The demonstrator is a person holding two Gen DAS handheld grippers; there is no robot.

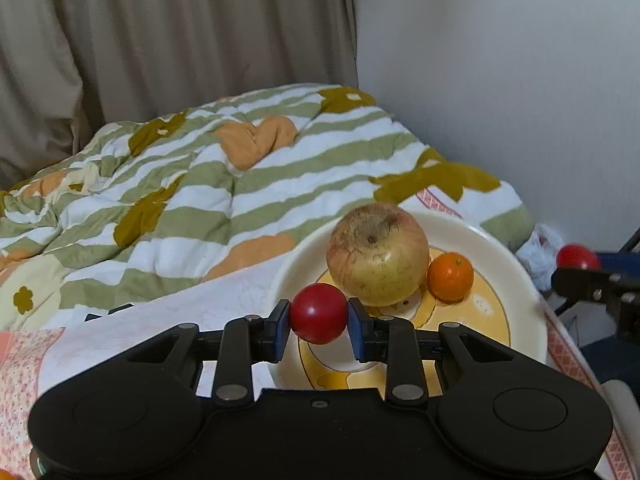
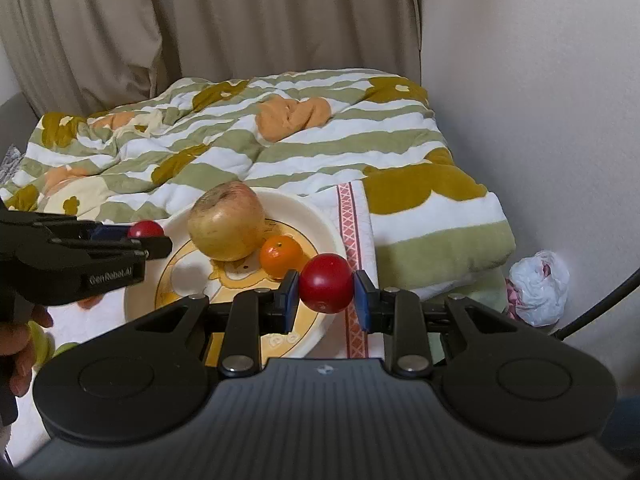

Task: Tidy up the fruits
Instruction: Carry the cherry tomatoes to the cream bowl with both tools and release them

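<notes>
Landmark: cream plate (image 2: 320, 216) with a yellow centre, resting on a pale cloth with a pink-patterned border (image 2: 347, 216) at the near edge of the bed.

1. Person's hand (image 2: 18, 344), left of the plate, low at the frame edge; wrapped on the left tool's handle.
2. Left gripper (image 1: 319, 314), over the plate's near-left rim. Blue pads clamped on a small red fruit (image 1: 319, 313), one pad on each side; fruit held clear of the plate surface.
3. Large yellow-pink apple (image 1: 378, 255), on the plate, toward its far side, stem hollow upward.
4. Small orange citrus (image 1: 450, 277), on the plate, touching the apple's right flank.
5. Right gripper (image 2: 326, 290), over the plate's near-right rim. Pads clamped on a second red fruit (image 2: 326, 283), likewise held above the rim.
6. Striped green-and-white quilt (image 2: 248, 140) with ochre and orange flowers, rumpled, behind the plate; a folded end lies to the plate's right.
7. Crumpled white plastic bag (image 2: 538, 288), well right of the plate, below the bed edge by the wall.
8. Beige curtain (image 2: 200, 20), far behind the plate.
</notes>
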